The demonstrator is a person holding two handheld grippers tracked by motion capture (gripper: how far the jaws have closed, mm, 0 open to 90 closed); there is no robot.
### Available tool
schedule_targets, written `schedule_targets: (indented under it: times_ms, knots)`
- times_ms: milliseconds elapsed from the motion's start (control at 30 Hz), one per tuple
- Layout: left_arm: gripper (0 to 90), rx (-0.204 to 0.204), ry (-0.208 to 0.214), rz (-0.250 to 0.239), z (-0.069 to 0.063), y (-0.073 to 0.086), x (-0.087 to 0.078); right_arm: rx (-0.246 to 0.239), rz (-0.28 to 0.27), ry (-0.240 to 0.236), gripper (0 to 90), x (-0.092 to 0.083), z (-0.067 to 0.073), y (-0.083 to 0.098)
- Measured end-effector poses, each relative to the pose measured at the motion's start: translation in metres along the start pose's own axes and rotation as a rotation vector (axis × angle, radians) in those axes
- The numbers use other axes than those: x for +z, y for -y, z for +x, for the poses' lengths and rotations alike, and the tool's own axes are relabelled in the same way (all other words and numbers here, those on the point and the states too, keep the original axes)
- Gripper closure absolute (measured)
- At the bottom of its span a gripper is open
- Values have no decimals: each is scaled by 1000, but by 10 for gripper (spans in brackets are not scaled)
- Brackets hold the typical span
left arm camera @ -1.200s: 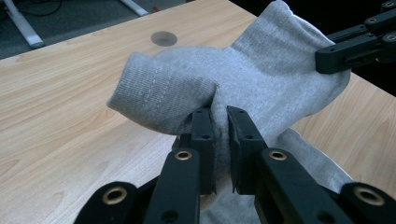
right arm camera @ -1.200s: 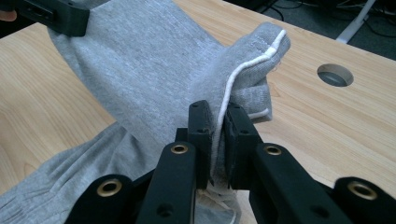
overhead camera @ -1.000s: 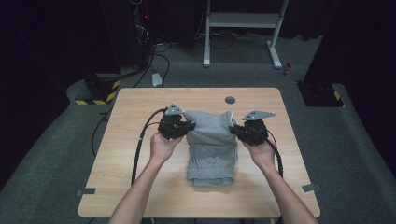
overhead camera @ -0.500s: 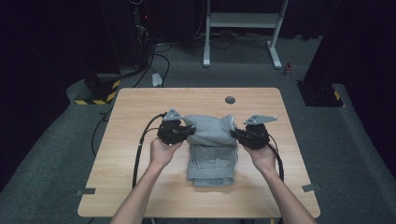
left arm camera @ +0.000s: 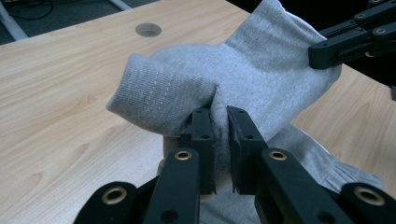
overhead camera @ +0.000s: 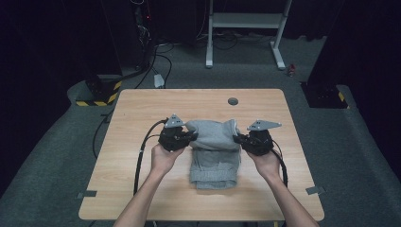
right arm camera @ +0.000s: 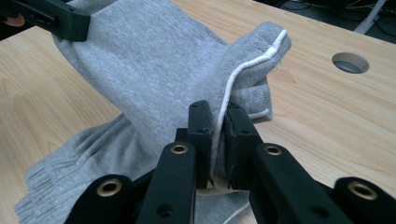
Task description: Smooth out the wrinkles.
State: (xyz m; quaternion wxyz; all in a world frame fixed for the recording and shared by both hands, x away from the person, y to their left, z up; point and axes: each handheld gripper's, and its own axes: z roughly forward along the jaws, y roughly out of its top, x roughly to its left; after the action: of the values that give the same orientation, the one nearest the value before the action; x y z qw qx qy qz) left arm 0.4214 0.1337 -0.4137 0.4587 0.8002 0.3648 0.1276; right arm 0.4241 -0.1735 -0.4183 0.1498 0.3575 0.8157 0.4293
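Grey knit garment (overhead camera: 215, 151) is lying at the middle of the wooden table (overhead camera: 142, 113), its far part being lifted off the lower folds. Left claw (left arm camera: 219, 140) is pinching a fold at the garment's left edge, jaws narrow on the fabric. Right claw (right arm camera: 218, 140) is gripping the opposite edge along a white-piped seam (right arm camera: 243, 67), jaws likewise narrow. In the high view both claws' tips are sitting behind their black bodies. What kind of garment this is cannot be told, since it is folded over. Round hole (overhead camera: 232, 100) is lying beyond the garment. Forearms are being cut off by the bottom edge.
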Motion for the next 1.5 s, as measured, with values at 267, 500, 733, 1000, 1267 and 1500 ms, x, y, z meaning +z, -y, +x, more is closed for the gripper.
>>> schedule_targets:
  times_ms: [267,500,733,1000,1267,1500]
  knots:
    - [821,7,4,4,-5,7,0,4,-9,-11,827,-3,2,9]
    - [821,10,13,16,-11,16,0,-1,-6,-17,825,-5,6,19]
    - [820,18,20,30,-16,26,0,-11,-2,-18,824,-5,12,31]
    - [818,31,27,66,-26,46,3,-7,17,-25,821,-5,22,49]
    - [816,22,46,105,-31,66,8,-3,36,-28,816,-3,29,69]
    - [813,25,49,144,-39,86,17,23,65,-38,805,2,35,89]
